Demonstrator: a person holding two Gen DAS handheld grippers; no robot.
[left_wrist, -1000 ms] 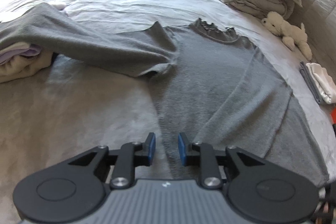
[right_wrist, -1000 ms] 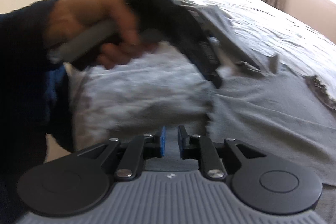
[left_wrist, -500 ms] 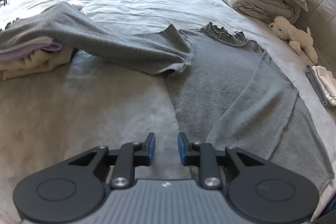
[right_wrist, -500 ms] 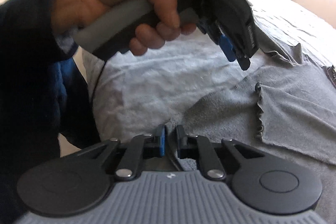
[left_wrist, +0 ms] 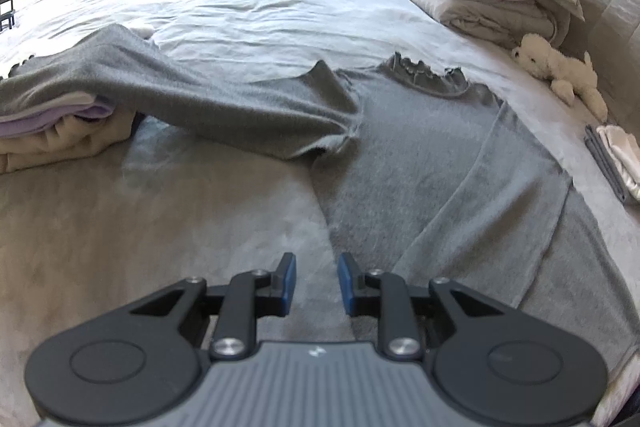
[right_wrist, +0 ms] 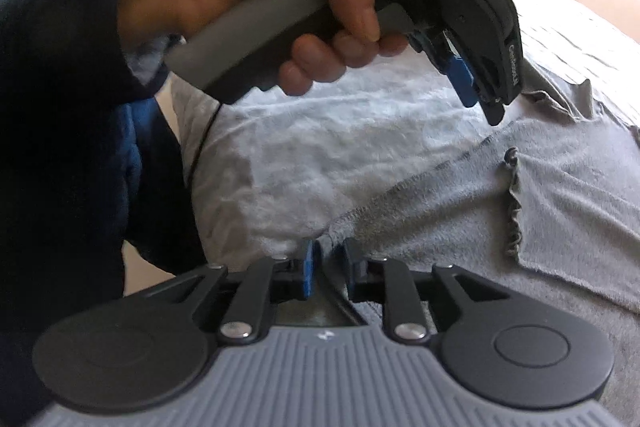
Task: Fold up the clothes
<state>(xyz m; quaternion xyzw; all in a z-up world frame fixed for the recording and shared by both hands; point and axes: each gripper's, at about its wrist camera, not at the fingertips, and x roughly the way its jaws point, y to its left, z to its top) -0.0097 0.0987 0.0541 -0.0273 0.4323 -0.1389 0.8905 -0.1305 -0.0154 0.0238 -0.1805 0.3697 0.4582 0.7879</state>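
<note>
Right tool (right_wrist: 326, 269), jaws just opening, straddles the grey sweater's (right_wrist: 560, 211) hem corner; left tool (left_wrist: 316, 283) hovers unclenched, empty.

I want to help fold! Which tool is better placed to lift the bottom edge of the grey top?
Probably the right tool: the grey top has its hem between the blue pads. The left tool hangs open above the bed, gripping nothing.

A grey long-sleeved knit top (left_wrist: 420, 163) lies spread flat on the bed, ruffled collar pointing away toward the pillows; one sleeve stretches out sideways and drapes over a stack of folded clothes, the other is folded across the body
</note>
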